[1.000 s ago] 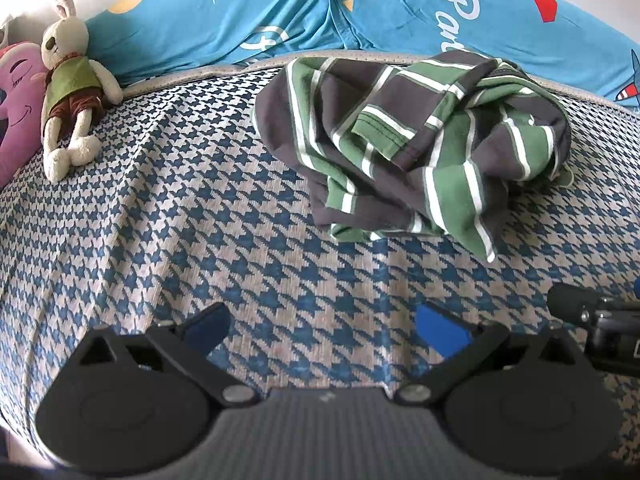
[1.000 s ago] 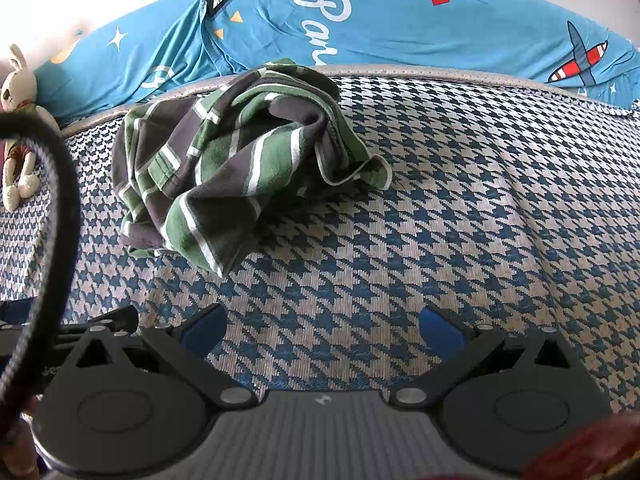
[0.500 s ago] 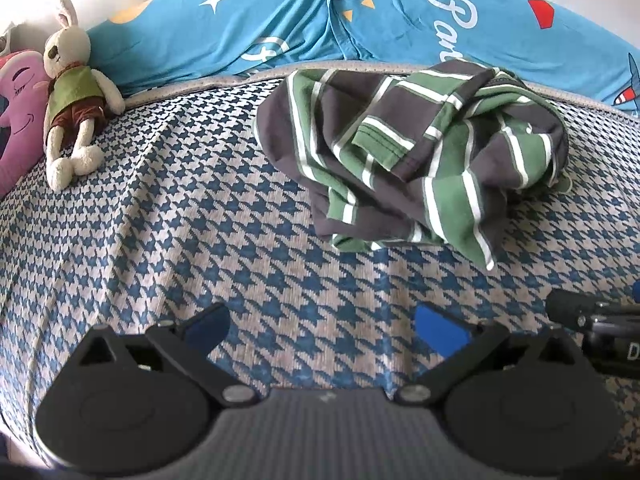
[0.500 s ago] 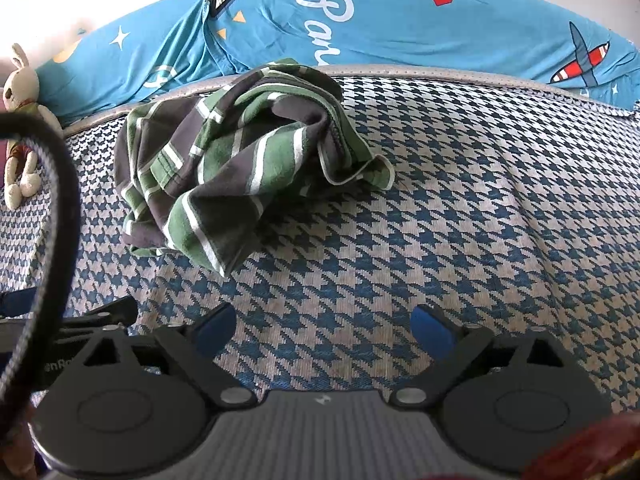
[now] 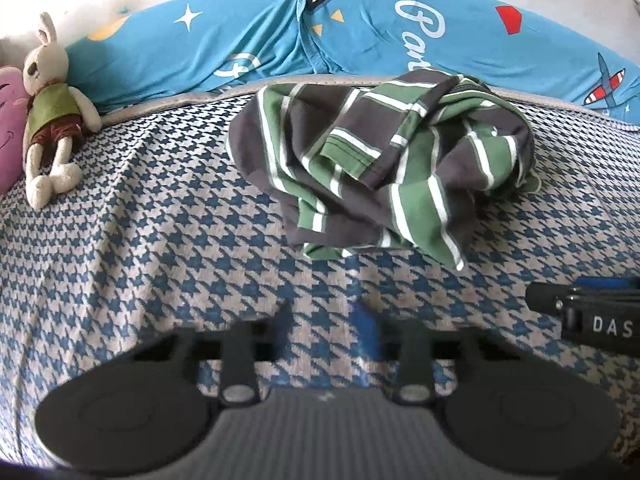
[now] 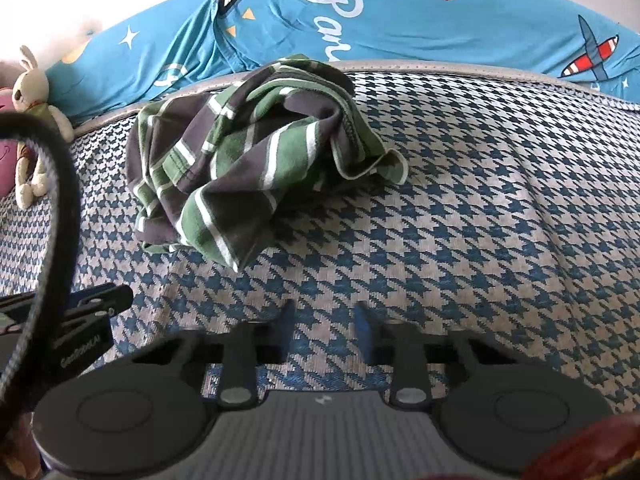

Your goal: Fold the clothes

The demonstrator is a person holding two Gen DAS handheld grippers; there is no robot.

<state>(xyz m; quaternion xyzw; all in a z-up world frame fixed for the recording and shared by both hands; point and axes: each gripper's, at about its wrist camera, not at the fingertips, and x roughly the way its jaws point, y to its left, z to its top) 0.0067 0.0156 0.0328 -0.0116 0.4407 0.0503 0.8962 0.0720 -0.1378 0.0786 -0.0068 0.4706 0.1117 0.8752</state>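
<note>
Where crumpled, one striped shirt (image 5: 384, 168)

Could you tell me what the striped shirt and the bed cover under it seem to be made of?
Striped shirt: soft knit, probably cotton jersey, matte; it crumples in limp folds with stitched hems. Bed cover: thicker woven houndstooth fabric, coarse visible weave, matte.

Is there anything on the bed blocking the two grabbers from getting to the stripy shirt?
No, nothing visible. Only bare houndstooth bedcover lies between each gripper and the crumpled striped shirt. The toy rabbit sits far off to the side.
</note>
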